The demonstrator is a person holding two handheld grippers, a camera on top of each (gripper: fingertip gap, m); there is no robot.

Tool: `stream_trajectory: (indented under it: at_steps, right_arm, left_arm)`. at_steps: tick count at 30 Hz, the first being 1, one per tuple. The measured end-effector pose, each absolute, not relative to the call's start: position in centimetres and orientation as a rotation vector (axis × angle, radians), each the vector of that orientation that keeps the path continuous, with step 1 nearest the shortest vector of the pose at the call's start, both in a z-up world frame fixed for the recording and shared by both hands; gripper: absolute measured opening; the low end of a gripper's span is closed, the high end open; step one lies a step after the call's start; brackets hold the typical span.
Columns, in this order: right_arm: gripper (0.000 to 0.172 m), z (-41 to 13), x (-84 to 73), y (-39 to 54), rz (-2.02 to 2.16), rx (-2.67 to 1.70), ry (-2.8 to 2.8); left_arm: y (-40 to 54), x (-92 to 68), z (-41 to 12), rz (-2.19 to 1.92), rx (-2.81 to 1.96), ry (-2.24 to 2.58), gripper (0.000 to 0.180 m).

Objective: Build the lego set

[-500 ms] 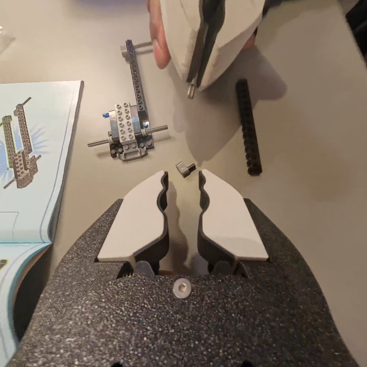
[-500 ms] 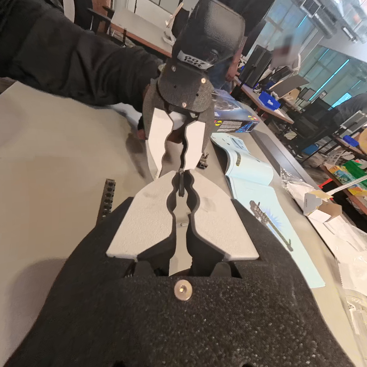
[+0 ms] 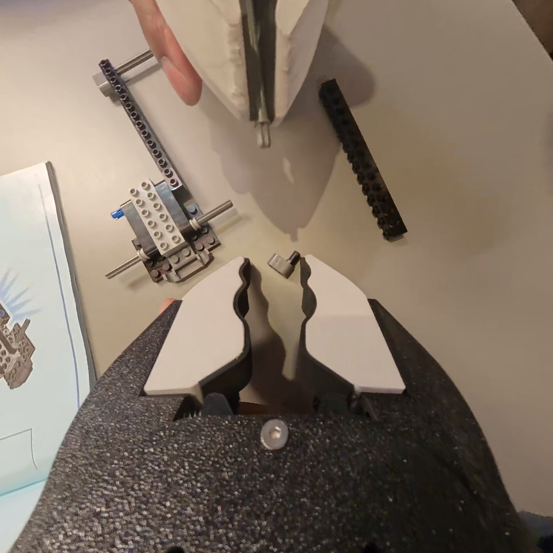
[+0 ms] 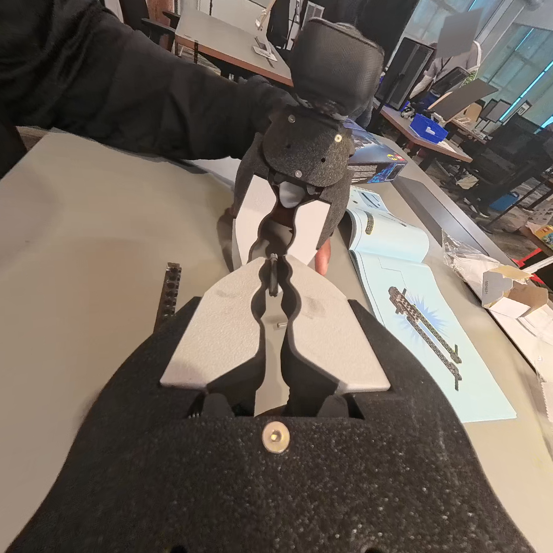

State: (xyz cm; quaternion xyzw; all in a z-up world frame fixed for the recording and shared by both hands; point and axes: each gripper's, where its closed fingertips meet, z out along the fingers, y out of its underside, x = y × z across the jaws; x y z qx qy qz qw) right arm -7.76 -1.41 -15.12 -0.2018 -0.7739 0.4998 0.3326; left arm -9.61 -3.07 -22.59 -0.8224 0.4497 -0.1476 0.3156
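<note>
So the left gripper (image 3: 273, 263) is spread open over the table (image 3: 449, 299), nothing between its fingers. A little grey connector with a black pin (image 3: 282, 263) lies on the table right at the fingertips, sitting just beside the right-hand fingertip (image 3: 311, 263) and apart from the other one. Can't tell if it actually touches.

The right gripper (image 4: 273, 269) is pressed together on a thin grey axle (image 3: 262, 131), pinched lengthwise with its tip poking out past the fingertips. In the left wrist view it hangs above the table, pointing toward the left gripper, well short of the connector.

Around them: a half-built grey brick assembly (image 3: 161, 227) with rods through it sits left of the left gripper, a long dark studded beam (image 3: 140, 125) runs up from it. A black beam (image 3: 362, 158) lies off to the right. An open instruction booklet (image 3: 27, 269) is at the far left, and a dark box (image 4: 374, 167) sits farther back.
</note>
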Motion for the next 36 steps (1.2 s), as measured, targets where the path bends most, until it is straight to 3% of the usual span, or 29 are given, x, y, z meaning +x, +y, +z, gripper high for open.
stream_trajectory:
  at_steps: [18, 26, 36]
  right_arm:
    - [0.005, -15.7, -8.2, -0.3, 1.244, -0.607, -2.027]
    - [0.005, -15.0, -9.1, 0.7, 1.287, -0.777, -1.944]
    - [0.005, -13.2, -9.7, 0.3, 1.625, -1.124, -1.765]
  left_arm:
    - [-3.6, -9.0, -22.3, -0.427, -2.152, 1.084, 0.017]
    - [-0.8, -10.3, -16.0, -0.156, -1.839, 0.602, 0.016]
    - [-0.1, -10.2, -13.9, 0.034, -1.668, 0.545, 0.016]
